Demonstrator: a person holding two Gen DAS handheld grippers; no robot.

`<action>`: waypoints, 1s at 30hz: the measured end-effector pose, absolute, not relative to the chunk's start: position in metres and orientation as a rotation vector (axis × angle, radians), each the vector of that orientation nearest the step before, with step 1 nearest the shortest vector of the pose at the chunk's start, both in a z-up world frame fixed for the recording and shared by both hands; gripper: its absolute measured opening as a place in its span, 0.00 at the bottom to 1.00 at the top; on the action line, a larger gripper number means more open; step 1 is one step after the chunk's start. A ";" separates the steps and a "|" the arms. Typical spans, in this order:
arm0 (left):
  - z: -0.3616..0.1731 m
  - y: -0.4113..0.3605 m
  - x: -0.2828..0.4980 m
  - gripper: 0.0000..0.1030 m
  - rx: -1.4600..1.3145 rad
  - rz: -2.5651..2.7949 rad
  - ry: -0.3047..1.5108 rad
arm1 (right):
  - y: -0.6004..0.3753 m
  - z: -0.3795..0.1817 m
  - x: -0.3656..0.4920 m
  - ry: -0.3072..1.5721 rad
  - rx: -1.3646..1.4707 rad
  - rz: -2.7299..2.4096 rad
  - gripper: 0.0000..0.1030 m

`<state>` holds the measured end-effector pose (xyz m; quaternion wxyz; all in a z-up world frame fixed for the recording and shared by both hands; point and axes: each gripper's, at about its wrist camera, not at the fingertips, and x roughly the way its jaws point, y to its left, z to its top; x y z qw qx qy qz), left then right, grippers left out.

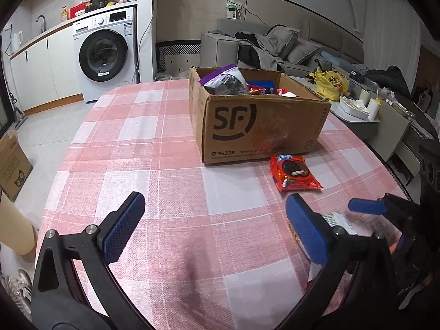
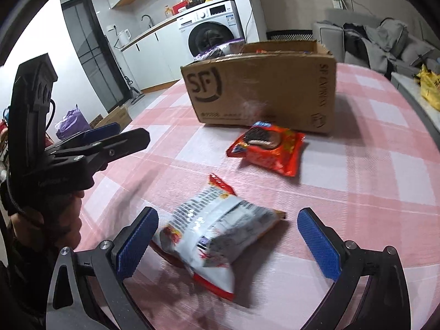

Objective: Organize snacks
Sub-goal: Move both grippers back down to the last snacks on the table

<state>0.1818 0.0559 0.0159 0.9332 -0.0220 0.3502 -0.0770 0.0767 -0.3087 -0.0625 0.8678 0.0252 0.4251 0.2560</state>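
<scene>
A: What is on the table?

B: A pink and white checked cloth (image 1: 154, 148) covers it. A brown cardboard box (image 1: 261, 126) with "SF" on its side sits on the far part of the table. Some snack bags are already inside it, and a purple and grey bag (image 1: 225, 81) pokes up at the left end of the box.

A: Are any snacks still out?

B: Yes, two. A red cookie pack (image 2: 268, 148) lies flat on the cloth, just in front of the box. A white and red snack bag (image 2: 217, 236) lies nearer, a bit puffed up and tipped.

A: Where is the right gripper (image 2: 228, 243)?

B: It is low over the cloth at the near edge. Its two blue fingers (image 2: 319, 244) are wide apart, and the white and red bag sits between them. The left finger is just beside the bag. The right finger is not touching it.

A: And the left gripper (image 1: 217, 228)?

B: Its blue fingers (image 1: 123, 228) are wide apart too, with only cloth between them. It is off to the left of the bag. A hand (image 2: 52, 222) holds its handle.
</scene>
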 end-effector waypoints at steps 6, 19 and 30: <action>0.015 0.058 0.183 0.99 -0.046 -0.154 0.718 | -0.293 -0.071 0.080 0.913 0.054 0.538 1.00; 0.007 0.053 0.190 0.99 -0.051 -0.173 0.733 | -0.306 -0.075 0.080 0.911 -0.054 0.464 1.00; 0.002 0.043 0.200 0.99 -0.048 -0.195 0.746 | -0.299 -0.085 0.085 0.936 -0.049 0.504 0.92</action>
